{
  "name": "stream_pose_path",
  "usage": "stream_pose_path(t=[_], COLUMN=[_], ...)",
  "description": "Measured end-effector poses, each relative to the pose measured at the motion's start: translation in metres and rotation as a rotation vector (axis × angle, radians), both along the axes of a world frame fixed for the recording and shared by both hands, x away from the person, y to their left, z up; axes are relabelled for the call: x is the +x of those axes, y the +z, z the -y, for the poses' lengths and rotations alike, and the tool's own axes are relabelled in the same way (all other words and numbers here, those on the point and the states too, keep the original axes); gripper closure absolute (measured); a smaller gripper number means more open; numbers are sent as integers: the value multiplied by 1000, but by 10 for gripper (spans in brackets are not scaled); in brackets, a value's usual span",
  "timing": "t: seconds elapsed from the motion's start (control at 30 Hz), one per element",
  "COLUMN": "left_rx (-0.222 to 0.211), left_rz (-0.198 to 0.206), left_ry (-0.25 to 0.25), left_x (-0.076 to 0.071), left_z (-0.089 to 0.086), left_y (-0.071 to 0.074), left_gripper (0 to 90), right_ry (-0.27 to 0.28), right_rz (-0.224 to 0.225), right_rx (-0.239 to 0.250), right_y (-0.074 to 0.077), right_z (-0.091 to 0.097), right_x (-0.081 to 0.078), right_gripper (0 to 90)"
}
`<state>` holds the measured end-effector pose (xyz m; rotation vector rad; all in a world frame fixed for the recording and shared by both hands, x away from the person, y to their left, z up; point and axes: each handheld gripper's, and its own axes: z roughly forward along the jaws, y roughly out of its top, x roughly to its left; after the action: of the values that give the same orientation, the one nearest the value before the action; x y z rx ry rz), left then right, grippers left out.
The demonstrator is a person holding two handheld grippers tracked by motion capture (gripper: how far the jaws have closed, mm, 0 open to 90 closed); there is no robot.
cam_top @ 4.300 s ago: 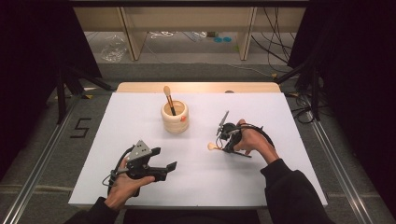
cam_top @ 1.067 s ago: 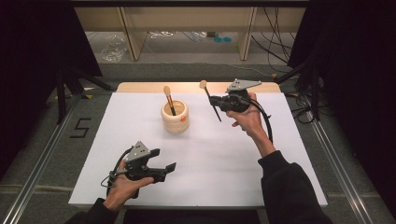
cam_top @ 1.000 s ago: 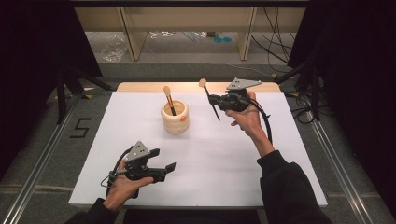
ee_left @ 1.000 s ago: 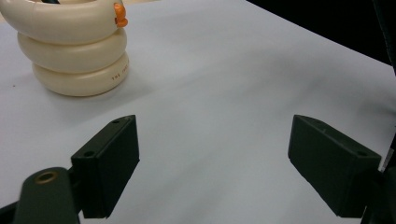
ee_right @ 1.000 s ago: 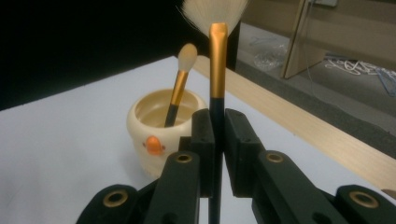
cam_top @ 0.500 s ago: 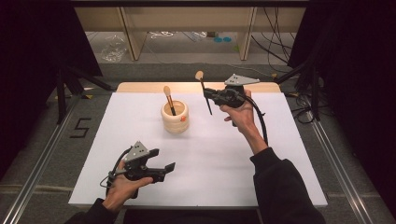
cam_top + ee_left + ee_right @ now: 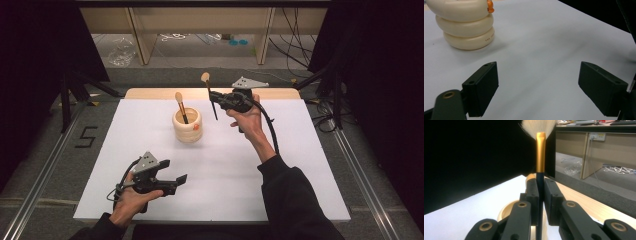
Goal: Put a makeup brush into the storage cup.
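Makeup brush [image 7: 208,93], clamped upright in the right gripper [image 7: 216,98], has been carried from the table's right toward the cream holder [image 7: 187,125] (one brush already inside), suggesting insertion comes next; left gripper [image 7: 175,182] rests unclenched, empty.

From my screen, the makeup brush [image 7: 540,150] bristles run off the top edge, and its handle's lower end sits hidden behind the right gripper [image 7: 540,195].
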<state>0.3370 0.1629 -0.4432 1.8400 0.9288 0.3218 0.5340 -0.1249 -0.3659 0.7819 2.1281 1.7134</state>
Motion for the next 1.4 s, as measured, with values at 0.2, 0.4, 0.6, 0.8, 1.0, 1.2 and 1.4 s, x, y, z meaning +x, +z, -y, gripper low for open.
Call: stream_pose_path(t=[0.2, 0.4, 0.6, 0.8, 1.0, 1.2, 1.4], left_rx=[2, 0, 0, 2, 2, 2, 2], left_rz=[-3, -5, -2, -6, -6, -9, -7], left_ry=[0, 2, 0, 2, 2, 0, -3], left_x=[1, 0, 1, 1, 1, 1, 0], left_z=[0, 1, 0, 0, 1, 1, 1], left_y=[-1, -1, -2, -2, -2, -2, -2], left_gripper=[162, 162, 162, 162, 163, 163, 163], right_ry=[-8, -4, 5, 0, -5, 3, 13], right_rz=[10, 25, 13, 33, 14, 17, 12], right_rx=[24, 51, 68, 83, 104, 91, 89], right_y=[-1, 4, 1, -4, -7, -4, -1], right_z=[-1, -12, -24, -29, -31, -42, -57], right_x=[4, 4, 7, 12, 17, 20, 21], right_gripper=[833, 832, 832, 832, 832, 833, 833])
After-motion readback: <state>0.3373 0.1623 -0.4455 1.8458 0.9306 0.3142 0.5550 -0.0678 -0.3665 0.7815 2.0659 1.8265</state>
